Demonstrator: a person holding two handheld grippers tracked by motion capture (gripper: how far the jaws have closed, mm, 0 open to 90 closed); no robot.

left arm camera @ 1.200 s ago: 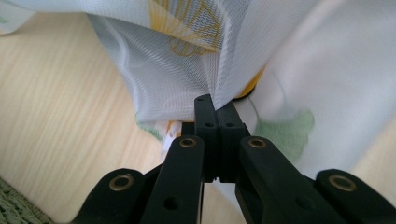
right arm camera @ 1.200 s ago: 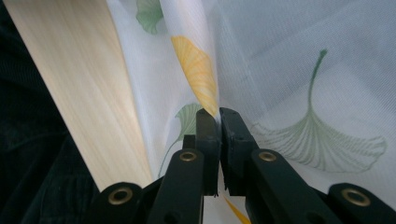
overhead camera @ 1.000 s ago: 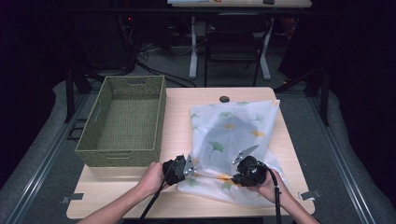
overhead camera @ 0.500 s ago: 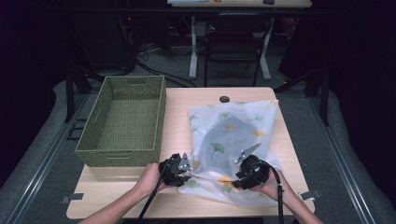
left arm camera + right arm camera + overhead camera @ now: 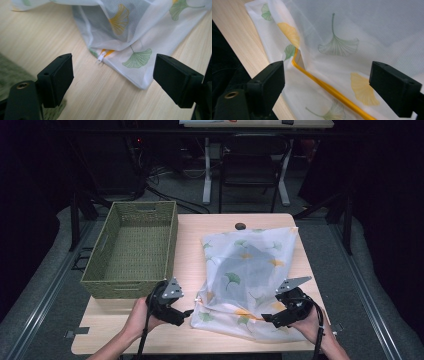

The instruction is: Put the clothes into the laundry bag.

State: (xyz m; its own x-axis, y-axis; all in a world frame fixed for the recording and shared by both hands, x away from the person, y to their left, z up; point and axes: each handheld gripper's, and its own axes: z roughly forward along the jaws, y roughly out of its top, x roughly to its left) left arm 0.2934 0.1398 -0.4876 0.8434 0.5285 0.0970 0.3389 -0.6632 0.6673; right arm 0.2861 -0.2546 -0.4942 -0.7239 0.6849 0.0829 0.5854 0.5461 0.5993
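White mesh bag printed with green and yellow ginkgo leaves (image 5: 250, 280) lies spread on the right half of the light wooden table (image 5: 195, 245), its near edge close to the person's side. Left gripper (image 5: 186, 312) is just beside the bag's near left corner; its jaws have just been opening and now stand wide apart with nothing between them, the small white zipper pull (image 5: 101, 57) lying on the wood ahead. Right gripper (image 5: 267, 319) is over the bag's near right part; its jaws have just been opening too and are spread above the orange zipper line (image 5: 329, 91), not pressing it. Green woven rectangular basket (image 5: 132, 250) stands at the left of the table.
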